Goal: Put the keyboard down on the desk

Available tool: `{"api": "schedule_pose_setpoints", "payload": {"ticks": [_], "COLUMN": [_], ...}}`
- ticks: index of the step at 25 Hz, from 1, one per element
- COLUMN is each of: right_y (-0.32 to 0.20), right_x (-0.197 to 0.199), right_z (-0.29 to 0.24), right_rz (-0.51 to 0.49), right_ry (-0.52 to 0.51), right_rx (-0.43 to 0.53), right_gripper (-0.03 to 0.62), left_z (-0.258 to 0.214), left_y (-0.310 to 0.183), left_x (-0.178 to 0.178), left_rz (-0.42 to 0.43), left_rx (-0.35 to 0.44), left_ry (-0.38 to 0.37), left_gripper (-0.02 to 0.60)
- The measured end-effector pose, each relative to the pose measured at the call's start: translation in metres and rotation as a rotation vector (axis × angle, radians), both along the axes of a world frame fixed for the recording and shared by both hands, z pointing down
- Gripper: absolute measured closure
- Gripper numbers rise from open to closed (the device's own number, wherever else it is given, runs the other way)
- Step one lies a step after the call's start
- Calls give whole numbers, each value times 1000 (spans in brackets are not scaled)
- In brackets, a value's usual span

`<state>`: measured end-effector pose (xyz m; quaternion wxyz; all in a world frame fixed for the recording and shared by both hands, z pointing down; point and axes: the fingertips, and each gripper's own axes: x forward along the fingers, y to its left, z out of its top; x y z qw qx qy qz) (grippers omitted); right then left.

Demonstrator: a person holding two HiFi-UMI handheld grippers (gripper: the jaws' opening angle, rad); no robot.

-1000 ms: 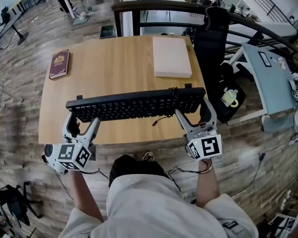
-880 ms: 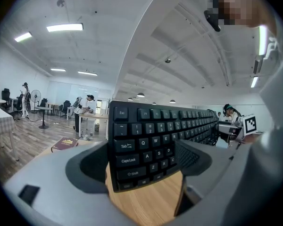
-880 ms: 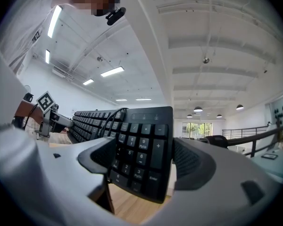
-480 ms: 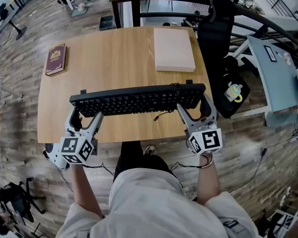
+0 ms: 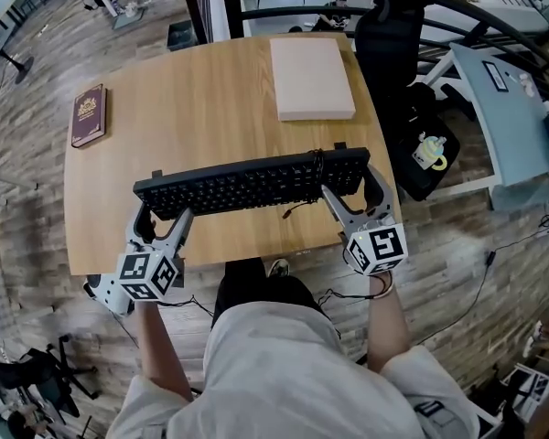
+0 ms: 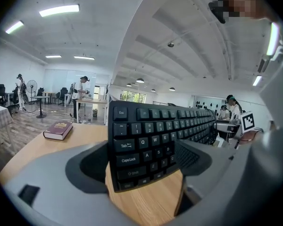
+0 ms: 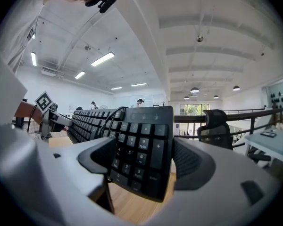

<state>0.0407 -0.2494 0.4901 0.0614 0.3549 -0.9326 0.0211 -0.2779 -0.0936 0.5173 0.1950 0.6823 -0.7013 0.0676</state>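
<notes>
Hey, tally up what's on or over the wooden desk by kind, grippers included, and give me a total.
keyboard: 1 (black, clamped at both ends)
book: 1 (dark red, closed)
pale flat slab: 1
grippers: 2 (left gripper, right gripper, each shut on the keyboard)
Total: 5

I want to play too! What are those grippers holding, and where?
The black keyboard: the left gripper clamps its Esc-key end, the right gripper its number-pad end.
</notes>
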Motion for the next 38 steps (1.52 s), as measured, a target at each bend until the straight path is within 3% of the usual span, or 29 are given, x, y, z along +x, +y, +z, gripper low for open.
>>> {"api": "schedule_pose_setpoints", "payload": {"ticks": [8,15,22,38], "right_y": [-15,-27,-39,-60], "right_x": [-4,-13,-20,-32], "right_z": [37,84,125,193], "right_rz": [-3,-19,-14,7], "right_ry": [2,48,66,90], "right_rx": [-116,-225,-343,-537], "right_gripper": [217,217,221,223], "left_z": [16,57,70,83], "left_y": [-9,-13,-26,-45], "left_x": [-3,-7,-14,-17], "left_rz": [27,39,33,117], "left_rx": [-65,-177,-188,-257], "left_ry": [-20,7,8,-46], "left_gripper": [144,144,145,145]}}
